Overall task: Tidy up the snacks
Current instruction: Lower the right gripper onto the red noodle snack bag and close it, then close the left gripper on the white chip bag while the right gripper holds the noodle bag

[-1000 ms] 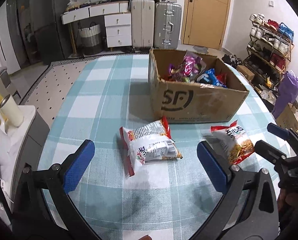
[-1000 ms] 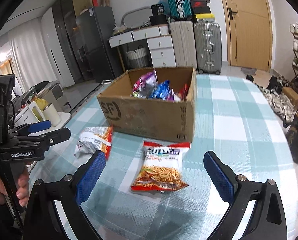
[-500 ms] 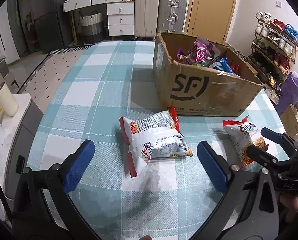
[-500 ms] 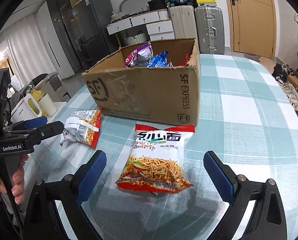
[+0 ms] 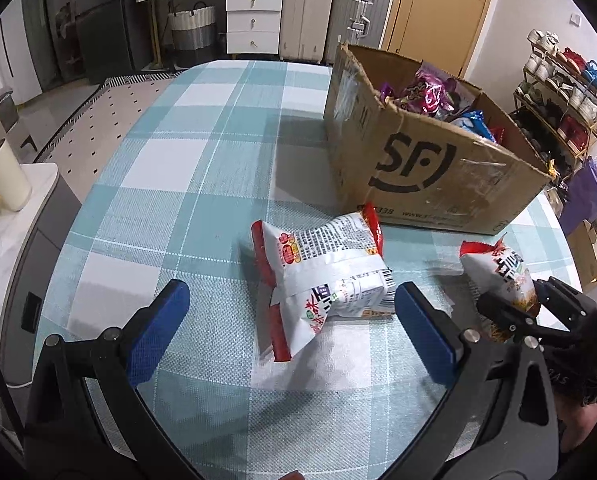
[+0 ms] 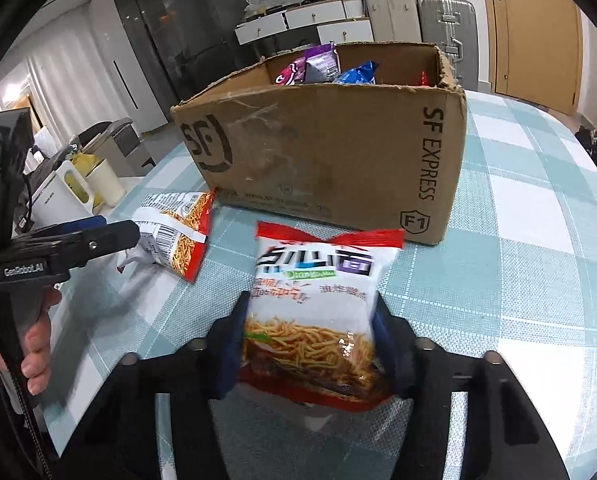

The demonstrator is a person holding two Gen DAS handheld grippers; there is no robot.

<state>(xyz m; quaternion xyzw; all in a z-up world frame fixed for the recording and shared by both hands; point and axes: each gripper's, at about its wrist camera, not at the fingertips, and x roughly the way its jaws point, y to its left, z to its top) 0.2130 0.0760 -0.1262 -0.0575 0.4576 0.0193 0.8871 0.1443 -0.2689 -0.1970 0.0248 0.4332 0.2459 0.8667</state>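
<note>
A white-and-red noodle snack bag (image 6: 314, 304) sits between the fingers of my right gripper (image 6: 310, 344), which is shut on its lower half; it also shows in the left wrist view (image 5: 498, 276). A second snack bag (image 5: 322, 276) lies back side up on the checked tablecloth (image 5: 170, 184), just ahead of my open left gripper (image 5: 294, 328); it also shows in the right wrist view (image 6: 178, 232). A cardboard SF box (image 5: 426, 168) holding several snack packets stands behind both bags and also shows in the right wrist view (image 6: 330, 152).
A white side unit with a cream cup (image 5: 2, 176) stands off the table's left edge. Suitcases (image 5: 334, 20), drawers and a door are beyond the table. A shoe rack (image 5: 562, 96) and a purple bag (image 5: 586, 192) are on the right.
My right gripper moved forward and closed on the noodle bag. My left gripper moved closer to the other bag and stayed open.
</note>
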